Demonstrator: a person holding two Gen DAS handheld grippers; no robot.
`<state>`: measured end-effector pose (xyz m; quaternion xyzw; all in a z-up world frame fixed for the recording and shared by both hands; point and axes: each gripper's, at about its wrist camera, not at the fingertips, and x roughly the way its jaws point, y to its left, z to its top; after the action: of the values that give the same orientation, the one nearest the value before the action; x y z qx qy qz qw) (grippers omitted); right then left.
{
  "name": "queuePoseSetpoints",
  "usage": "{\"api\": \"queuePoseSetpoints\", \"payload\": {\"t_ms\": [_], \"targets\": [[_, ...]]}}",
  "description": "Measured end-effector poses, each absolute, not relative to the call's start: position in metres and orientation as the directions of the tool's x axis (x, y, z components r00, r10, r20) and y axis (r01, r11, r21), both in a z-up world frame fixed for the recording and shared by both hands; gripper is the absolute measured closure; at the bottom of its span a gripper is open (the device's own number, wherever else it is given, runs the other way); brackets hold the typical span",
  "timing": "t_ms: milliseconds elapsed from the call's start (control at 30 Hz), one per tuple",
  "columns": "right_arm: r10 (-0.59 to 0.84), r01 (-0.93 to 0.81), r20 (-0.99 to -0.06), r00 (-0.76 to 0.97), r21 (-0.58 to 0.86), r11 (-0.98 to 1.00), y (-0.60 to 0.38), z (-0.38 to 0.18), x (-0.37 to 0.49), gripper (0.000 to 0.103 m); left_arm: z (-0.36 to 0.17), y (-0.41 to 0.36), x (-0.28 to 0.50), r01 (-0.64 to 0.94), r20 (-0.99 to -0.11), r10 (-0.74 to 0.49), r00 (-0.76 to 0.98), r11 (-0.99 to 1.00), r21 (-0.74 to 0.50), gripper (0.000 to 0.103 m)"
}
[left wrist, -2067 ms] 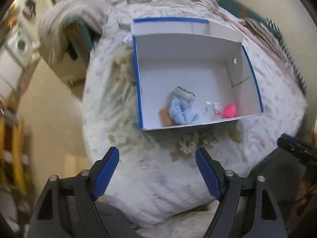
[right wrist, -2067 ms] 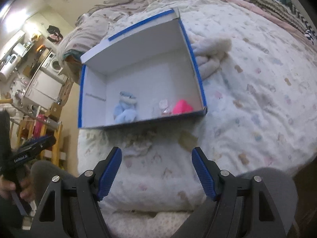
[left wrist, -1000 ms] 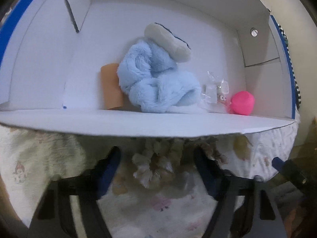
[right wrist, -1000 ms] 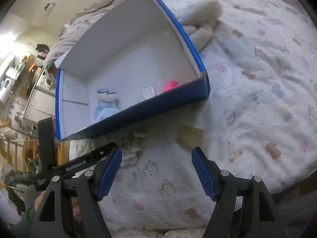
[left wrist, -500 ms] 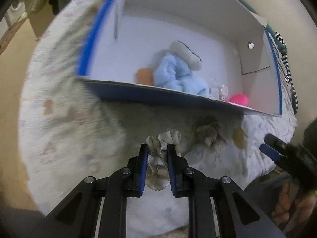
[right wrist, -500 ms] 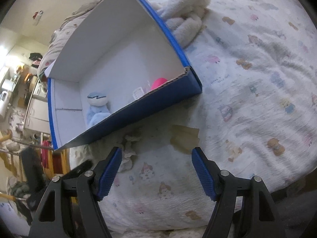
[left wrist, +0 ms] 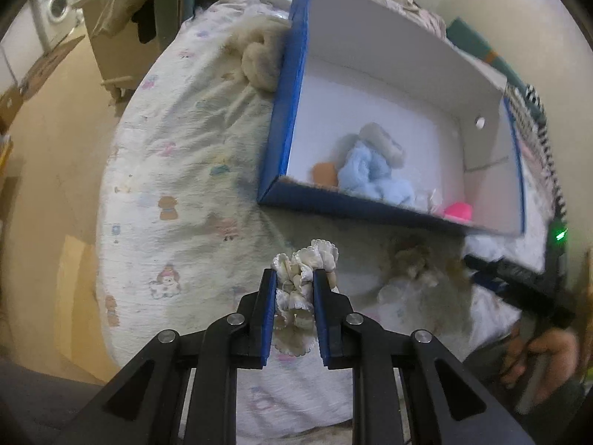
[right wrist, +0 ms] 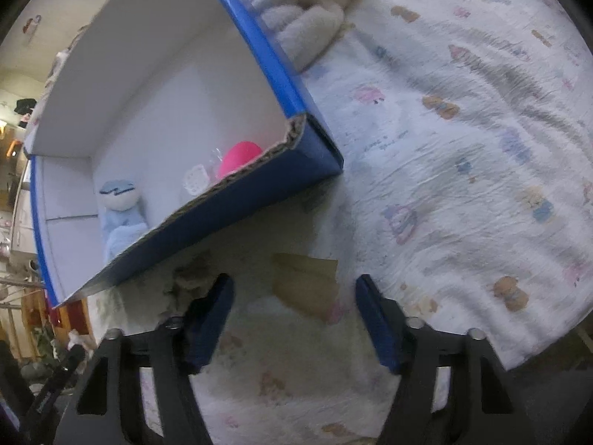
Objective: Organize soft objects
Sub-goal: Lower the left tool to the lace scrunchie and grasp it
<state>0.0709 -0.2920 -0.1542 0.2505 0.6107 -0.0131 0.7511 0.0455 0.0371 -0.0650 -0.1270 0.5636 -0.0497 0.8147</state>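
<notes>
Between the blue pads of the left claw (left wrist: pixel 294 304) sits a cream ruffled fabric bundle (left wrist: pixel 302 278), frilled like a scrunchie or cloth flower, pinched firmly and apparently lifted off the bed sheet (left wrist: pixel 178 185). The right claw (right wrist: pixel 294 319) hangs low over the sheet with its jaws closing; a flat tan square piece (right wrist: pixel 305 283) lies on the sheet between them, but the pads do not press on it yet. Just left of that claw a small brownish fluffy tuft (right wrist: pixel 191 278) rests on the sheet against the foot of the box.

Beyond the claws stands the cardboard box (left wrist: pixel 400 85), blue outside, plain white inside, with a raw corrugated edge showing at one corner. Several things already lie inside it along the near wall: a pale blue plush toy (left wrist: pixel 370 174) with a grey-white head, a small orange-brown piece (left wrist: pixel 324 173), a crinkly clear packet (right wrist: pixel 196 180) and a smooth bright pink ball (right wrist: pixel 237 157). So the sorting looks partly done.

Left to do, as far as I can judge: the held bundle, the tan piece and the tuft need to go into the box, and so may a woolly cream plush (right wrist: pixel 315 11) slumped against the outer side of the box, farther up the bed. The sheet itself is thin, wrinkled white cotton printed with little cartoon animals.
</notes>
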Motion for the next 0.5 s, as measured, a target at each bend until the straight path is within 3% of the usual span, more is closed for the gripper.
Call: {"api": "queuePoseSetpoints", "payload": {"t_ms": [267,367,400,433,500], "targets": [[0.185,0.28,-0.963,0.198,0.236,0.931,-0.269,-0.18,0.092,0.041,-0.061,0.023,0.049,-0.015,-0.901,-0.209,0.38,0.973,-0.231,0.085],[0.107,0.23,-0.974,0.201,0.153,0.961,-0.258,-0.18,0.092,0.069,-0.06,0.023,0.052,-0.017,-0.897,-0.215,0.387,0.971,-0.239,0.085],[0.101,0.214,-0.973,0.206,0.145,0.966,-0.257,-0.179,0.091,0.084,-0.06,0.023,0.052,-0.019,-0.896,-0.217,0.388,0.97,-0.243,0.085],[0.112,0.211,-0.971,0.21,0.157,0.965,-0.257,-0.178,0.09,0.09,-0.06,0.024,0.053,-0.022,-0.895,-0.22,0.389,0.969,-0.248,0.085],[0.13,0.214,-0.967,0.218,0.178,0.96,-0.259,-0.175,0.089,0.091,-0.06,0.025,0.053,-0.027,-0.894,-0.223,0.389,0.967,-0.253,0.085]]}}
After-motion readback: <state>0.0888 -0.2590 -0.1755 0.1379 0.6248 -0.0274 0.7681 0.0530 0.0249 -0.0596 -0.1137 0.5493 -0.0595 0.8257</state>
